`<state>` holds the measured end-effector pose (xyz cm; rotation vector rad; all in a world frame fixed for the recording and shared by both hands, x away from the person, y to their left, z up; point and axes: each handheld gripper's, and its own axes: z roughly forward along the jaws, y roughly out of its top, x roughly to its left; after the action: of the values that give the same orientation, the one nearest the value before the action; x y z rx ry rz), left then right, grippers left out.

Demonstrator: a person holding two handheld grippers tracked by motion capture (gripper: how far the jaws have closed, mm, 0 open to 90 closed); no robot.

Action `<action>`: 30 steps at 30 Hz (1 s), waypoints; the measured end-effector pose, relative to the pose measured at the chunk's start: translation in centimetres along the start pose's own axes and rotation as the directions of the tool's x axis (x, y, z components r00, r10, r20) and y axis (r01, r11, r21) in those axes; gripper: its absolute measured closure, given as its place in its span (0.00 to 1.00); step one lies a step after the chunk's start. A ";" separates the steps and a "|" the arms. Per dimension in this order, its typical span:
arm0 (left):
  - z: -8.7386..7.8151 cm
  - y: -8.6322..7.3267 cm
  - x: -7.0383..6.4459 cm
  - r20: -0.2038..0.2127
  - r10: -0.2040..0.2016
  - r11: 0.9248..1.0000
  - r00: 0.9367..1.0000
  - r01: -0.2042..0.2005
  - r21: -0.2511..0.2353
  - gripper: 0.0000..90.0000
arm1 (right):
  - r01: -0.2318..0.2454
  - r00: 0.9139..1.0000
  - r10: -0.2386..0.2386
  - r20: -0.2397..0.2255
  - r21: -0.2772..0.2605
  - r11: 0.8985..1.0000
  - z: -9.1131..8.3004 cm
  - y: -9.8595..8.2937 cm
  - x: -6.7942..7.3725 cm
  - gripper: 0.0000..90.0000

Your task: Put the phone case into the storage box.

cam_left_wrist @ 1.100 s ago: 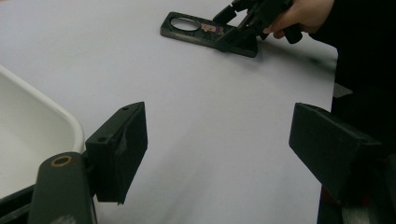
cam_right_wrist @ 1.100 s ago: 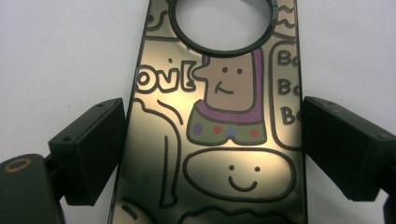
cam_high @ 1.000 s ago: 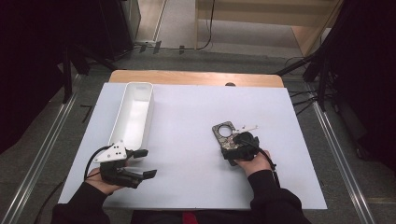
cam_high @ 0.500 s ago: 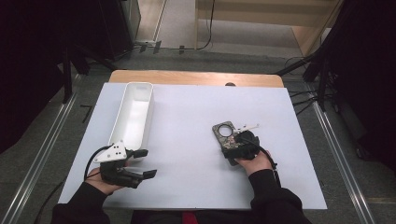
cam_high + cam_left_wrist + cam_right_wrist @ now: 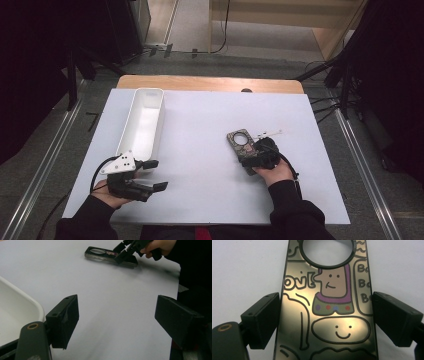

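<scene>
A dark, glossy phone case [image 5: 237, 147] with cartoon drawings and a round hole lies flat on the white table, right of centre. My right gripper [image 5: 249, 153] is lowered over its near half. In the right gripper view the case [image 5: 332, 315] lies between the two jaws, which stand wide apart, one at each long edge; my right gripper [image 5: 325, 320] is open. My left gripper [image 5: 156, 175] rests open at the front left, just past the near end of a white tray [image 5: 131, 120], with nothing between its jaws [image 5: 116, 322]. The left gripper view shows the case [image 5: 100, 253] far off.
The long white tray [image 5: 15, 305] is empty and runs away from me at the left. A small white stick-like item [image 5: 270, 133] lies just beyond the case. A white sheet [image 5: 200, 120] covers the table, with a wooden edge [image 5: 210, 83] at the far side.
</scene>
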<state>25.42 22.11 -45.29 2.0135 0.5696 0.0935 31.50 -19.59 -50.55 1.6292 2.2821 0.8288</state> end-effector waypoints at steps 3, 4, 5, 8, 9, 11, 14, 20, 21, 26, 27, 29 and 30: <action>0.0 0.0 0.0 0.001 -0.001 1.000 1.000 0.001 0.001 0.21 | -0.010 1.000 0.010 -0.007 -0.010 1.000 -0.3 0.2 -0.2 0.12; 0.0 0.0 0.0 0.002 -0.004 1.000 1.000 0.004 0.001 0.22 | -0.017 1.000 0.017 -0.013 -0.013 1.000 -0.5 0.2 -0.2 0.12; 0.0 0.0 0.0 0.002 -0.005 1.000 1.000 0.005 0.000 0.22 | -0.017 1.000 0.016 -0.014 -0.017 1.000 -0.6 0.3 -0.2 0.12; 0.0 0.0 0.0 0.004 -0.007 1.000 1.000 0.007 -0.002 0.22 | -0.025 0.999 0.024 -0.032 -0.029 0.999 -0.9 0.5 -0.3 0.12; 0.0 0.0 0.0 0.004 -0.007 1.000 1.000 0.007 -0.002 0.22 | -0.029 0.999 0.027 -0.039 -0.030 0.999 -1.0 0.5 -0.3 0.12; 0.0 0.0 0.0 0.006 -0.009 1.000 1.000 0.009 -0.002 0.21 | -0.036 0.998 0.034 -0.052 -0.037 0.999 -1.3 0.7 -0.4 0.12; 0.1 0.1 -0.2 0.007 -0.008 1.000 1.000 0.008 0.003 0.22 | -0.048 0.996 0.045 -0.075 -0.047 0.998 -1.6 0.8 -0.4 0.12; 0.2 0.3 -0.3 0.019 -0.021 1.000 1.000 0.021 0.008 0.22 | -0.074 0.991 0.067 -0.119 -0.057 0.996 -2.1 1.1 -0.6 0.12; 0.3 0.3 -0.3 0.020 -0.027 1.000 0.999 0.027 0.009 0.22 | -0.079 0.989 0.071 -0.126 -0.062 0.995 -2.2 1.1 -0.6 0.12; 0.4 0.7 -0.3 0.038 -0.089 0.996 0.995 0.088 0.024 0.22 | -0.084 0.987 0.073 -0.146 -0.073 0.994 -2.4 1.3 -0.5 0.12; 0.4 0.8 -0.4 0.043 -0.099 0.995 0.994 0.098 0.024 0.22 | -0.086 0.986 0.074 -0.150 -0.074 0.994 -2.5 1.3 -0.5 0.12; 0.4 1.1 -0.6 0.040 -0.101 0.995 0.994 0.100 0.021 0.22 | -0.093 0.984 0.080 -0.160 -0.077 0.993 -2.6 1.3 -0.5 0.12; 0.4 1.2 -0.6 0.043 -0.102 0.995 0.994 0.101 0.022 0.22 | -0.097 0.982 0.083 -0.169 -0.077 0.992 -2.6 1.3 -0.5 0.12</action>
<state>25.41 20.99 -44.34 1.9973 0.6460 -0.0186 31.51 -20.58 -47.75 1.6949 2.2584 1.1069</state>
